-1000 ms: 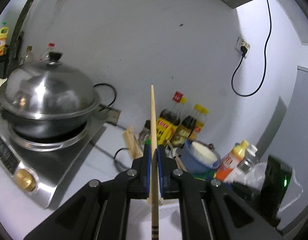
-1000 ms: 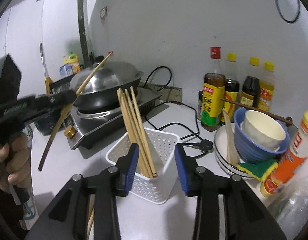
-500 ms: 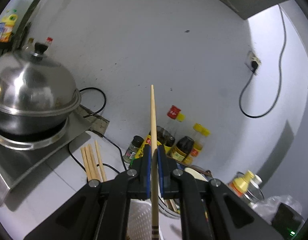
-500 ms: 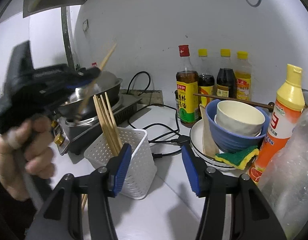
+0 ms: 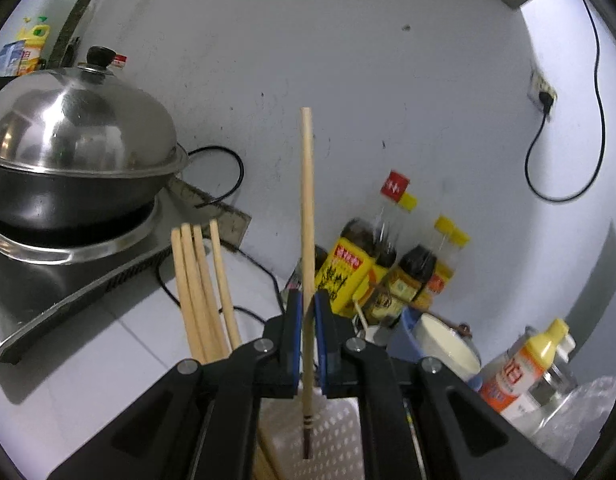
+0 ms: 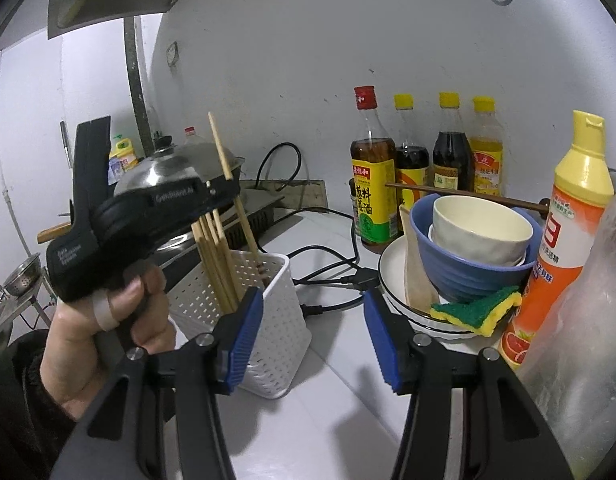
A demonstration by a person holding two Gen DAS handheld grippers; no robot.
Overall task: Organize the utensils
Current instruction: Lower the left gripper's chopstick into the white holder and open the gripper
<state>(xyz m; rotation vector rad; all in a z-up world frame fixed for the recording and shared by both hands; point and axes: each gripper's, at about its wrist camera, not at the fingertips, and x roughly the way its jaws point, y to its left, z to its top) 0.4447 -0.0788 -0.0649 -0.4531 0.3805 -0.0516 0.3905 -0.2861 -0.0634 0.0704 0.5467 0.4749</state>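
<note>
A white tiled kitchen surface (image 6: 340,400) runs along a grey wall, crowded from one end to the other. The largest thing is a dark wok under a domed steel lid (image 5: 76,136), sitting on an induction cooker (image 5: 68,272) at the far left. To the right stand several sauce bottles (image 6: 374,184) against the wall, then a plate (image 6: 392,268) stacked with a blue bowl (image 6: 460,268) and a cream cup, a green and yellow sponge (image 6: 480,308) at its rim, and an orange squeeze bottle (image 6: 564,240). In the middle is a white perforated holder (image 6: 268,320) with a bundle of wooden chopsticks (image 6: 216,264) leaning in it. The left tongs (image 5: 307,320) are clamped on a single chopstick (image 5: 307,208), held nearly upright over the holder, its dark banded end just inside the rim. The right tongs (image 6: 313,336) hang wide apart and empty, just in front of the holder. The risk I see is in the release: the chopstick is long, and if it is let go before its end reaches the bottom it could tip outward and clatter onto the surface. Pushing down hard at a slant could also shove or topple the light holder, since nothing steadies it.
</note>
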